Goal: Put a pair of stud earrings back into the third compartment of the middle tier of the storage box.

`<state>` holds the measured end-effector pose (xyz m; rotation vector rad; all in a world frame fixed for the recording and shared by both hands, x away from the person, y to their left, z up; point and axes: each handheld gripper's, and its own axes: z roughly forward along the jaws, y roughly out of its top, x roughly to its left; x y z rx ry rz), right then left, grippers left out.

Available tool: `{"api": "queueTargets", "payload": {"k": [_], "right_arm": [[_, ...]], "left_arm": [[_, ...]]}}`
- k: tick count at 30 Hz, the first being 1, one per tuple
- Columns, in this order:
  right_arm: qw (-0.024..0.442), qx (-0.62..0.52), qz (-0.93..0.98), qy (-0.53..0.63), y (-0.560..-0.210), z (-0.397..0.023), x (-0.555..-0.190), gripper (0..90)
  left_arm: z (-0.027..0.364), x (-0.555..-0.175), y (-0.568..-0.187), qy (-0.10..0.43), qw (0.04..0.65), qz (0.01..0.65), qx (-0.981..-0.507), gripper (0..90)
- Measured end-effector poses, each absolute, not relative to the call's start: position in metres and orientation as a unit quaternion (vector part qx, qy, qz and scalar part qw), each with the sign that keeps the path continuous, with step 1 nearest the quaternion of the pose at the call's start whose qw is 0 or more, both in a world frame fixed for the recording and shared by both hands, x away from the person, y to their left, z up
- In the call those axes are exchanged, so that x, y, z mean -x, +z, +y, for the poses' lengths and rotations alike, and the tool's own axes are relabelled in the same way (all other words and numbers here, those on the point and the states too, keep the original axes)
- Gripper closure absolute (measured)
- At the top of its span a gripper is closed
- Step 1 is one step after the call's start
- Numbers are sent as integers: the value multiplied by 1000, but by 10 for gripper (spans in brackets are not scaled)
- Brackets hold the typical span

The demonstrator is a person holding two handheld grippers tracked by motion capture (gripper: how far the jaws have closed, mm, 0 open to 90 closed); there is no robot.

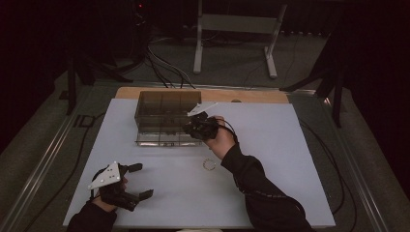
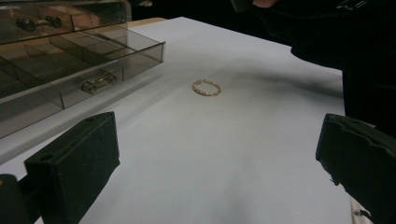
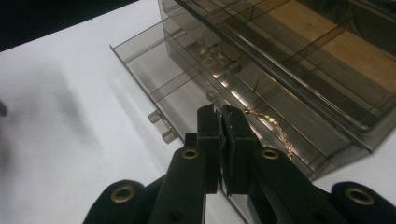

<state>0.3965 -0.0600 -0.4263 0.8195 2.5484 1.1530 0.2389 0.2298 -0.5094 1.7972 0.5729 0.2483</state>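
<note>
A smoky clear drawer box (image 1: 162, 110) stands at the back of the white table, its bottom drawer (image 1: 162, 141) pulled out toward me. My right gripper (image 1: 191, 126) hovers over the drawer's right end. In the right gripper view its jaws (image 3: 222, 112) are pressed together on a thin gold chain (image 3: 271, 120) that dangles to the right over the drawer's compartments (image 3: 154, 70). A gold beaded bracelet (image 1: 209, 164) lies flat on the table in front of the box. My left gripper (image 1: 140, 181) rests at the near left, jaws wide apart and empty, facing the bracelet (image 2: 206, 87).
The drawer (image 2: 93, 56) has dividers and a clear bar handle (image 2: 99, 82) on its front. A strip of wood (image 1: 261, 95) edges the table's far side. Cables and a metal frame (image 1: 237, 24) sit on the floor beyond.
</note>
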Motion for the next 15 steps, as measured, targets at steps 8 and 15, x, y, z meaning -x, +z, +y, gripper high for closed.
{"api": "queueTargets", "payload": {"k": [8,15], "right_arm": [[99,-281,880,371,-444,-47,-409,870],[89,-294,881,359,-460,-47,-419,864]], "left_arm": [[231,-240,-510,104,583,246,-767,5],[231,-240,-510,103,584,247,-766,6]]}}
